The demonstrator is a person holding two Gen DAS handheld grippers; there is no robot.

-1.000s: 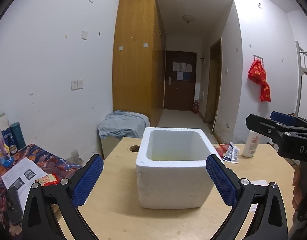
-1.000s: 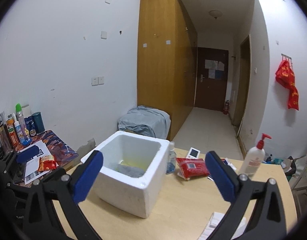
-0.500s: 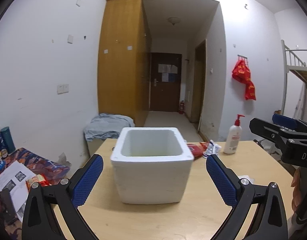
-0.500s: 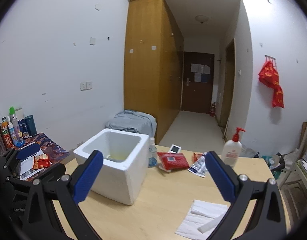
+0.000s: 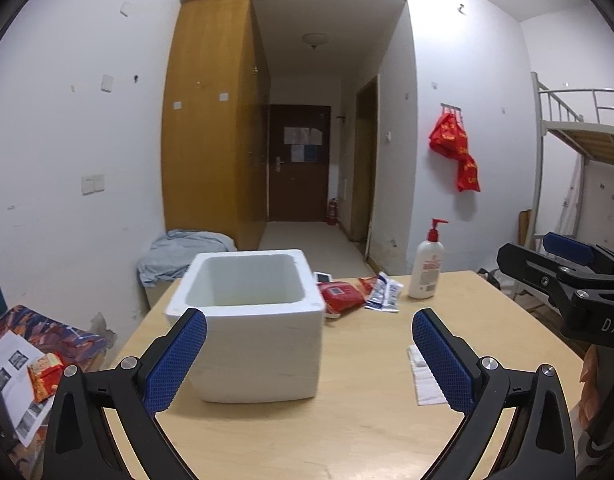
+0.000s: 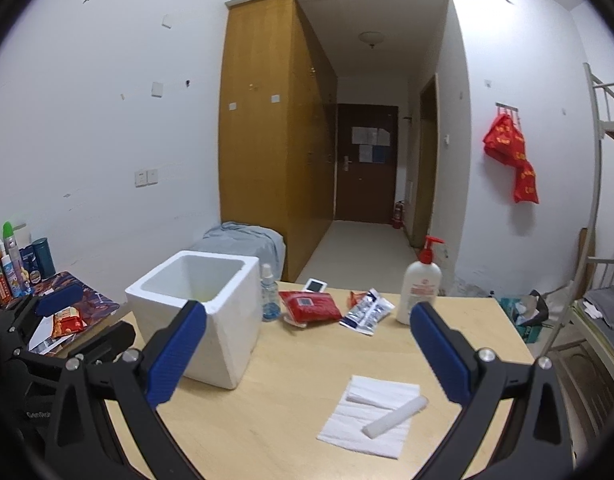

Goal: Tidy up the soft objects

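Left wrist view: left gripper (image 5: 309, 356) jaws spread wide, holding nothing; foam box (image 5: 251, 320) centre frame.

Right wrist view: right gripper (image 6: 307, 354) also wide, empty — white cloth (image 6: 367, 416) with roll (image 6: 395, 416) lower centre. Likely next: descend square over cloth, pinch a folded edge.

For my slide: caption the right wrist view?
Open right tool above white folded cloth beside white foam box.

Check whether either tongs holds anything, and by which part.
Nothing is held: the left tongs and right tongs both stand open and empty above the table.
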